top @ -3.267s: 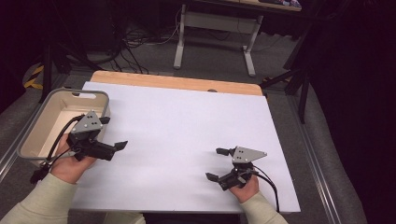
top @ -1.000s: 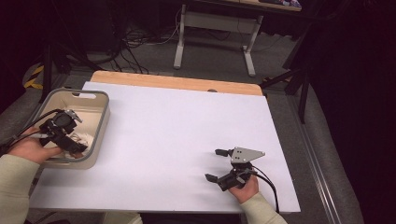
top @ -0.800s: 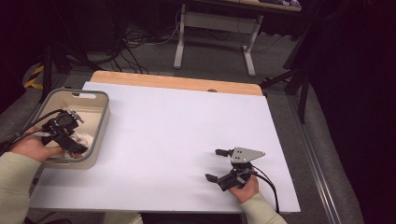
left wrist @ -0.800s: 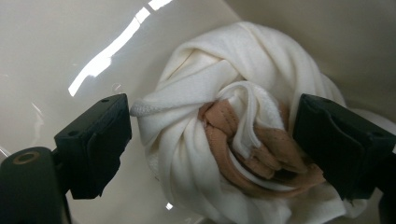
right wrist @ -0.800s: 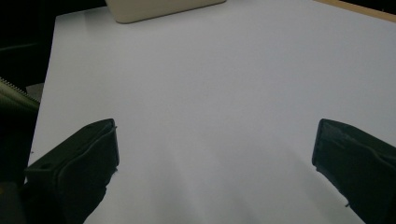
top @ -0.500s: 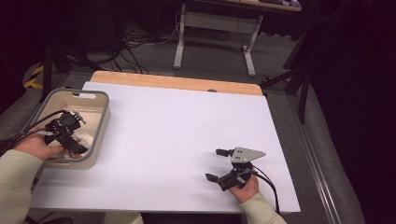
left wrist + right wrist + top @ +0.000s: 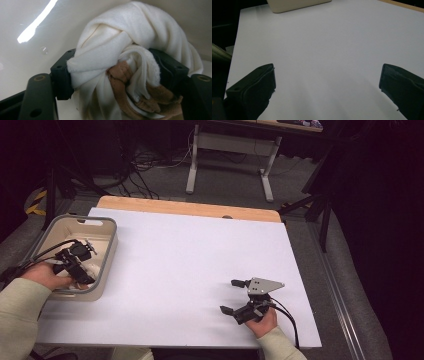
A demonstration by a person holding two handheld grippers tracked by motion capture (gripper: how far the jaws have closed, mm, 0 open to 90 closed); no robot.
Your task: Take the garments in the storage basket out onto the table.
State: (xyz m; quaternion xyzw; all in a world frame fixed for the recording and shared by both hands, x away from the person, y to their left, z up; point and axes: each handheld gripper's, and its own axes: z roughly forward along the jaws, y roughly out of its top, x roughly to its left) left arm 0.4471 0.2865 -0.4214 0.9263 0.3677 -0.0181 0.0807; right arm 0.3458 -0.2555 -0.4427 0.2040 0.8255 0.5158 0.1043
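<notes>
Jaws of the left gripper [image 7: 117,75] have just been closing and now press on a bundled white and tan cloth [image 7: 125,50] inside the beige bin [image 7: 107,247] at the bench's left edge. Seen from the left gripper view, cloth bulges between both pads; from above, little of it is visible. Right gripper [image 7: 239,296] rests wide and empty, well apart.
</notes>
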